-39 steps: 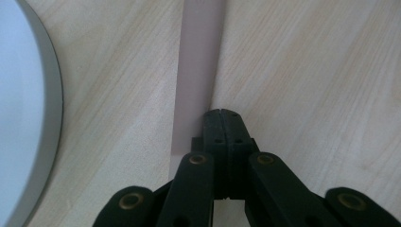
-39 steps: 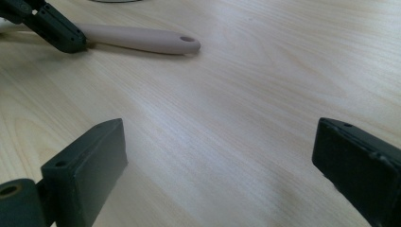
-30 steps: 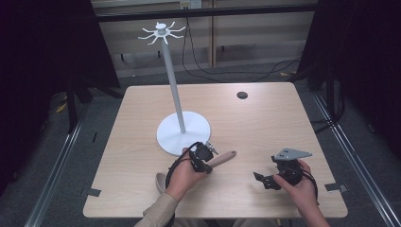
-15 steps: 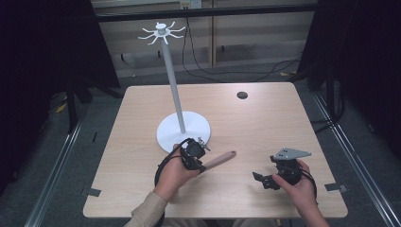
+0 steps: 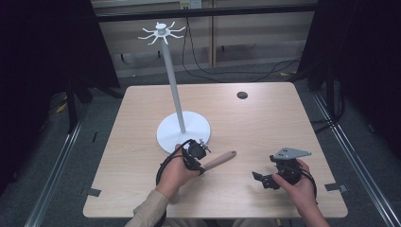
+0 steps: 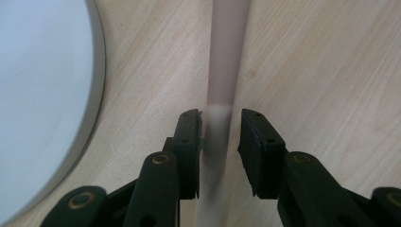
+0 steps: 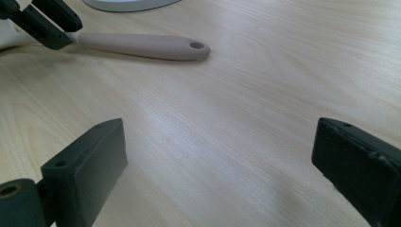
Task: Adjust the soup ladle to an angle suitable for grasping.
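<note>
A utensil with a pinkish-beige handle (image 5: 220, 161) lies near the table's front, its holed end pointing right. My left gripper (image 5: 201, 166) sits at the pale neck of the utensil (image 6: 227, 56), jaws narrowed around it, the left jaw touching and a sliver of space at the right jaw. From the right gripper view, the left gripper (image 7: 61, 28) pinches the handle (image 7: 142, 46) low over the wood. My right gripper (image 5: 260, 178) rests at the front right, its jaws wide apart (image 7: 220, 142) and nothing between them, pointing toward the utensil.
A white stand with a round base (image 5: 183, 132) and a tall pole topped by curved hooks (image 5: 162, 32) stands just beyond my left hand; its base edge (image 6: 47, 94) lies beside the left jaw. A small dark disc (image 5: 242, 95) sits at the table's far side.
My left hand has edged slightly forward toward the stand's base and settled over the utensil's neck. The right hand has barely shifted.
</note>
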Demonstrator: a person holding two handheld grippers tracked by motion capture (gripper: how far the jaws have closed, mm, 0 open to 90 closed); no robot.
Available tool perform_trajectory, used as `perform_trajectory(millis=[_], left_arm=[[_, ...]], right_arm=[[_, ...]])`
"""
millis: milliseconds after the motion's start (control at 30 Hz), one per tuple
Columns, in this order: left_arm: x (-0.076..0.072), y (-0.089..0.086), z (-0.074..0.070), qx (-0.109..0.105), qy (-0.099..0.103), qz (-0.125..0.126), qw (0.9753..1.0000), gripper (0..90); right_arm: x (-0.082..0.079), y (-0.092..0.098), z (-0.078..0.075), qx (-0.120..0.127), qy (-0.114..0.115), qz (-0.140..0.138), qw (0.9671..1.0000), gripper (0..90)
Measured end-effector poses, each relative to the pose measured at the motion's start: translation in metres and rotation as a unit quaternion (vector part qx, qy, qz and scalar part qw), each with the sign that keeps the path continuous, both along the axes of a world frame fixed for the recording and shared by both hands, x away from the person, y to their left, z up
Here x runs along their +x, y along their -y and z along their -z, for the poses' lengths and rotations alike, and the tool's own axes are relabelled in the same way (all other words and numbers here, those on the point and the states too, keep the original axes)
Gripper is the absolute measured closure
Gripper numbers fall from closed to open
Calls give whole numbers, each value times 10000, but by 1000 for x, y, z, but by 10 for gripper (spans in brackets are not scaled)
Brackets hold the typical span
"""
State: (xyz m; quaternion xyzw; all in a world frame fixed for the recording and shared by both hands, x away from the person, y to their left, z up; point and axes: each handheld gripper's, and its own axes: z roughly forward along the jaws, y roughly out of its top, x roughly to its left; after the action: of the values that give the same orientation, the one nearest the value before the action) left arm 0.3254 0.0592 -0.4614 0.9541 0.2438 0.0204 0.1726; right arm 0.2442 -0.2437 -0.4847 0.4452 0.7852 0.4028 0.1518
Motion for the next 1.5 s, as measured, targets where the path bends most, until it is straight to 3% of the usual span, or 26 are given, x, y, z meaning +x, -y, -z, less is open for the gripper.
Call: perform_trajectory(millis=[67,300,567,733,900,1167,1400,1500], left_arm=[[0,1,2,10,23,28,10000,694],[1,8,6,342,17,256,9991,704],[4,13,6,378,-55,320,9988,733],[5,16,5,549,-24,404,9977,778],[4,11,5,379,-70,377,9985,779],[3,4,-7,135,65,312,9994,779],[0,-12,-23,-221,278,136,9993,781],[-1,-16,-28,-252,364,121,9989,781]], right_arm=[[0,0,0,11,-7,22,10000,34],[0,1,-1,28,8,32,10000,35],[0,1,-1,42,60,43,10000,42],[0,0,-1,43,54,1,10000,41],[1,1,-1,68,54,-4,10000,41],[1,0,-1,81,40,-1,10000,40],[2,-2,0,78,30,-18,10000,40],[2,-3,0,64,33,-37,10000,40]])
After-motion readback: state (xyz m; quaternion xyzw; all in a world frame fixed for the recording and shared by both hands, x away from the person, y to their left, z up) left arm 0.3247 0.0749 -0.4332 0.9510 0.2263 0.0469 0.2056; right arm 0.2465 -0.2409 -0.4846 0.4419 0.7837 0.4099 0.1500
